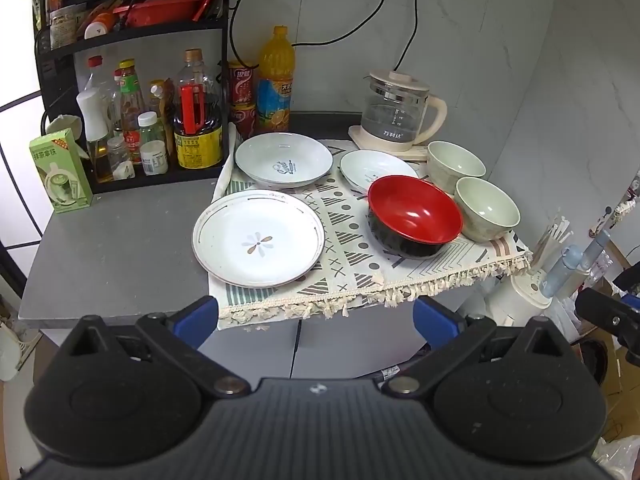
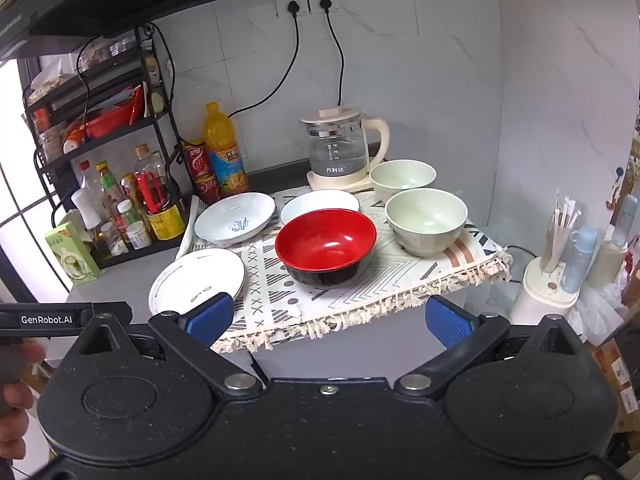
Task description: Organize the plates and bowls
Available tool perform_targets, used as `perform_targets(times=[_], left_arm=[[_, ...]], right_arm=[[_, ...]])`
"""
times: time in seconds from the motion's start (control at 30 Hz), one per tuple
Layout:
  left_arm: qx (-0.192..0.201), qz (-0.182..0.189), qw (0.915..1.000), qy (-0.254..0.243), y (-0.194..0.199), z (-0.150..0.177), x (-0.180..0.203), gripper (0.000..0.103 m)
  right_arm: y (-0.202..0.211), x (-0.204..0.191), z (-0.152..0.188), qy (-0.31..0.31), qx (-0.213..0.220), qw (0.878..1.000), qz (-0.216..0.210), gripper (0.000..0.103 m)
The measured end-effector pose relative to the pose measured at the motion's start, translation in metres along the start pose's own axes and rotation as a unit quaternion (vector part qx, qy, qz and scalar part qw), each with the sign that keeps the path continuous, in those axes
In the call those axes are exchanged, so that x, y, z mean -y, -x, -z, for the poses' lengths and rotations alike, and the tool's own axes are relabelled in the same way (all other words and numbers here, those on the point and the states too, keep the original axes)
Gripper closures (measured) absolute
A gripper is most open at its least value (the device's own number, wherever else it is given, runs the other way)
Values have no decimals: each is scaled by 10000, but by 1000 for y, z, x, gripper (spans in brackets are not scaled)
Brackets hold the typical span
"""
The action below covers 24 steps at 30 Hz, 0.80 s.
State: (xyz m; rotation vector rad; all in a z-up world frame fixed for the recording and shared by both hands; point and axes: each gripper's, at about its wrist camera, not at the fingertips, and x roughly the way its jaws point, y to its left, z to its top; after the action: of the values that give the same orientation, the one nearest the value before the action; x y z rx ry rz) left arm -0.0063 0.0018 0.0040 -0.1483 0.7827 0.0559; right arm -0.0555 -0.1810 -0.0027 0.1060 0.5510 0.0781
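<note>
On a patterned cloth (image 1: 352, 264) (image 2: 400, 280) lie a flat white flower plate (image 1: 258, 238) (image 2: 196, 276), a deep white plate with blue script (image 1: 284, 164) (image 2: 235, 218), a second white plate (image 1: 376, 168) (image 2: 320, 202), a red-and-black bowl (image 1: 414, 214) (image 2: 326, 246) and two pale green bowls (image 1: 486, 208) (image 1: 456, 164) (image 2: 426, 216) (image 2: 402, 176). My left gripper (image 1: 316, 320) is open and empty, short of the cloth's front edge. My right gripper (image 2: 328, 320) is open and empty, also in front of the cloth.
A glass kettle (image 1: 394, 114) (image 2: 340, 148) stands behind the dishes. A black rack with bottles (image 1: 152, 120) (image 2: 120, 200), an orange juice bottle (image 1: 276, 80) (image 2: 222, 148) and a green carton (image 1: 60, 170) (image 2: 72, 252) are at the left. A straw holder (image 2: 548, 280) stands right of the counter.
</note>
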Motion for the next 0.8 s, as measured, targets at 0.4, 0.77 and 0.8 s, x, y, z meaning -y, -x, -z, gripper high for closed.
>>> perform_targets(times=[0.4, 0.77, 0.8], left_arm=[[32, -16, 10000, 7, 6, 1, -11, 1], [31, -20, 10000, 9, 8, 3, -19, 1], [29, -21, 10000, 9, 8, 3, -20, 1]], right_arm=[[3, -6, -2, 14, -42, 10000, 9, 0], [2, -8, 2, -42, 5, 10000, 33, 0], [2, -8, 2, -57, 15, 10000, 30, 0]])
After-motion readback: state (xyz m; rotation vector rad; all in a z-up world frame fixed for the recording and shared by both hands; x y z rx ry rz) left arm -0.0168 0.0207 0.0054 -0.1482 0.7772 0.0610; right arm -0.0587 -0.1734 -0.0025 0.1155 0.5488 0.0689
